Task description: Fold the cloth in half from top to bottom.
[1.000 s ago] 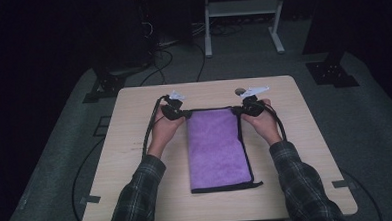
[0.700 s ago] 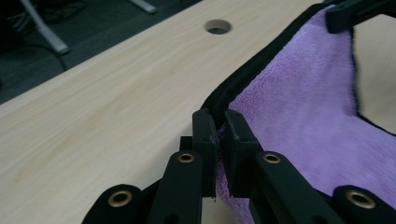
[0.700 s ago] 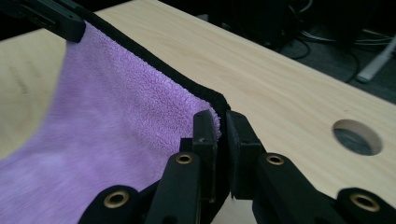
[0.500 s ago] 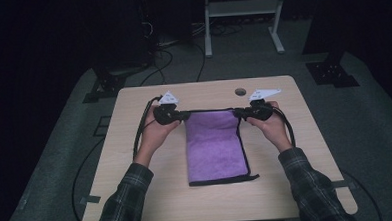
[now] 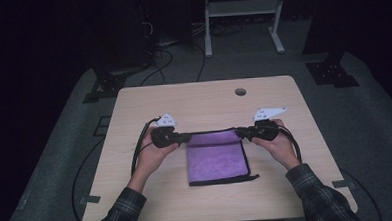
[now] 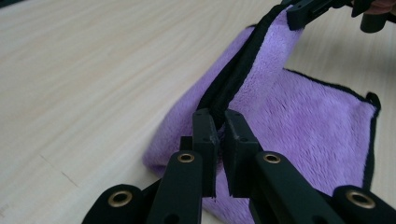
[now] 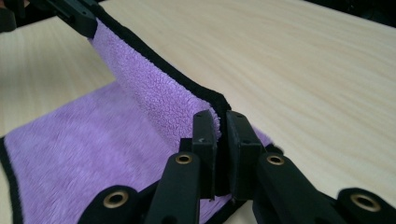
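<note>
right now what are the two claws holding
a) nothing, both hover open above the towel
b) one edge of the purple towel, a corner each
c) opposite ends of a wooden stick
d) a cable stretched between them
b: the left claw and the right claw are each shut on the black-trimmed edge of the purple towel, lifting it taut between them off the table.

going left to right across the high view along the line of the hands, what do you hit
left hand → left gripper → purple cloth → right gripper → right hand, all over the table
</note>
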Available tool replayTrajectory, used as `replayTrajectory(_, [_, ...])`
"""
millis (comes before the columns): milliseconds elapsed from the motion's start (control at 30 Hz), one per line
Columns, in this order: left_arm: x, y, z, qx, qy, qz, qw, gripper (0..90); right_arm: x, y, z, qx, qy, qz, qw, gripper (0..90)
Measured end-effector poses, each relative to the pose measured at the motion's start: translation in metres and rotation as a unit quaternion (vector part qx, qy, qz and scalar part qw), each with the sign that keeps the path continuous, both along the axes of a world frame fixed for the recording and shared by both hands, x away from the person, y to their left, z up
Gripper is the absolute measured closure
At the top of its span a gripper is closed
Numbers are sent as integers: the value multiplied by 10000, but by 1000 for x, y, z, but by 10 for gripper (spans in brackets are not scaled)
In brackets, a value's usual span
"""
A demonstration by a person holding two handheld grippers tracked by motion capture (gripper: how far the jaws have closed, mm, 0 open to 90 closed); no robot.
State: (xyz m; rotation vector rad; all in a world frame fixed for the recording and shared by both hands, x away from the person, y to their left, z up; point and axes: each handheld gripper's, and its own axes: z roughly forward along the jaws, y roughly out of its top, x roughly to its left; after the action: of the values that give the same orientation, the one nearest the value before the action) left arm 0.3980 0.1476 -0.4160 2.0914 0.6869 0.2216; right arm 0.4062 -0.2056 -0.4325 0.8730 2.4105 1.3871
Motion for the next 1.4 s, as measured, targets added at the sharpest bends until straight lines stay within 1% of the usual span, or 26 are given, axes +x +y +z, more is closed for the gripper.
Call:
replayTrajectory(100, [-11, 2, -4, -51, 101, -53, 9999, 845, -11, 1, -1, -57, -33, 42, 10000, 822])
replayTrajectory(133, [-13, 3, -4, -68, 126, -63, 9999, 844, -17, 2, -1, -88, -68, 77, 9999, 822])
replayTrajectory(267, [-29, 5, -6, -104, 243, -123, 9996, 845, -33, 2, -1, -113, -113, 155, 9998, 820])
replayTrajectory(367, [-40, 3, -7, -86, 251, -191, 9995, 844, -44, 1, -2, -160, -150, 213, 9995, 819])
replayTrajectory(433, [-48, 1, -9, -73, 284, -254, 9992, 844, -51, 0, -3, -179, -114, 233, 9995, 818])
replayTrajectory(467, [-48, 1, -9, -73, 284, -254, 9992, 844, -55, -1, -5, -196, -99, 249, 9994, 817])
replayTrajectory(500, [-53, -1, -11, -5, 337, -301, 9990, 844, -55, -1, -5, -196, -99, 249, 9994, 817])
replayTrajectory(533, [-56, -3, -15, 74, 376, -337, 9987, 843, -62, -3, -10, -233, -16, 287, 9993, 815])
replayTrajectory(567, [-58, -4, -18, 122, 431, -349, 9984, 843, -64, -3, -12, -255, 10, 299, 9992, 813])
replayTrajectory(667, [-60, -6, -28, 271, 576, -353, 9973, 839, -71, -4, -19, -371, 117, 371, 9986, 808])
replayTrajectory(767, [-61, -6, -35, 371, 703, -382, 9961, 828, -77, -2, -24, -519, 175, 442, 9975, 800])
replayTrajectory(833, [-63, -6, -38, 413, 736, -407, 9956, 807, -80, -1, -27, -564, 223, 455, 9971, 785])
replayTrajectory(900, [-65, -4, -37, 328, 777, -381, 9957, 770, -82, -2, -28, -608, 205, 477, 9968, 752])
replayTrajectory(933, [-66, -3, -36, 309, 761, -379, 9959, 756, -83, -4, -27, -575, 200, 470, 9970, 735])
replayTrajectory(1000, [-68, -1, -28, 197, 716, -398, 9964, 731, -85, -7, -21, -441, 161, 473, 9978, 715])
replayTrajectory(1033, [-69, 0, -21, 121, 646, -398, 9970, 731, -85, -8, -19, -399, 123, 453, 9981, 717])
replayTrajectory(1067, [-69, 1, -18, 56, 626, -415, 9972, 732, -86, -9, -13, -278, 31, 423, 9987, 718])
replayTrajectory(1100, [-69, 2, -13, -63, 598, -439, 9972, 732, -86, -10, -11, -212, -25, 429, 9989, 717])
replayTrajectory(1133, [-69, 3, -11, -116, 566, -429, 9974, 737, -85, -12, -6, -137, -76, 392, 9991, 719])
replayTrajectory(1233, [-66, 4, -7, -124, 456, -354, 9983, 766, -83, -13, -2, -139, -148, 314, 9993, 746])
replayTrajectory(1300, [-61, 3, -10, -144, 495, -292, 9982, 791, -79, -12, -4, -225, -135, 259, 9993, 766])
replayTrajectory(1333, [-60, 1, -13, -142, 518, -271, 9982, 797, -76, -11, -7, -283, -81, 241, 9993, 776])
replayTrajectory(1367, [-60, 1, -13, -142, 518, -271, 9982, 799, -76, -11, -7, -283, -81, 241, 9993, 776])
replayTrajectory(1400, [-59, -3, -21, -58, 616, -306, 9976, 797, -72, -7, -13, -428, -17, 303, 9986, 782])
